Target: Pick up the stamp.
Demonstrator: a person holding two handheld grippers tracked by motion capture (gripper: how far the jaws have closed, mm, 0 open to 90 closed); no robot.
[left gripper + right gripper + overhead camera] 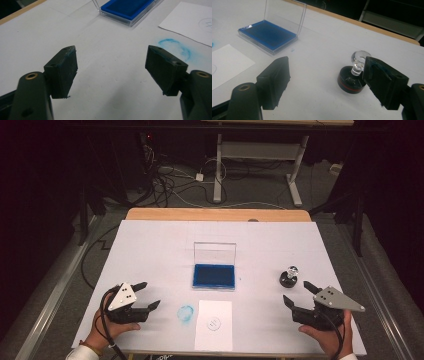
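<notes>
I hold the left hand-held gripper (148,294) low over the near left of the white, matt worktop (150,245), its two blocky black jaws apart with nothing between them. In the left gripper view the flat rubbery pads (65,68) carry faint blue smears along their edges.

The right hand-held gripper (297,292) sits at the near right, its jaws likewise spread and empty. Its grey three-cornered plate faces up.

The stamp (288,277) stands upright on the worktop just beyond the right gripper's jaw tips, apart from them. It has a squat, round black base with a thin red band and a clear, rounded knob handle on a short neck (358,61).

The ink pad (214,275), a flat rectangular clear plastic case with deep blue felt, lies at the centre, its transparent lid standing upright at the far edge.

Near it lies a white paper sheet (214,335), rectangular, bearing a faint round blue print. A smudged blue ring of ink (185,314) marks the bare worktop just left of the sheet.
</notes>
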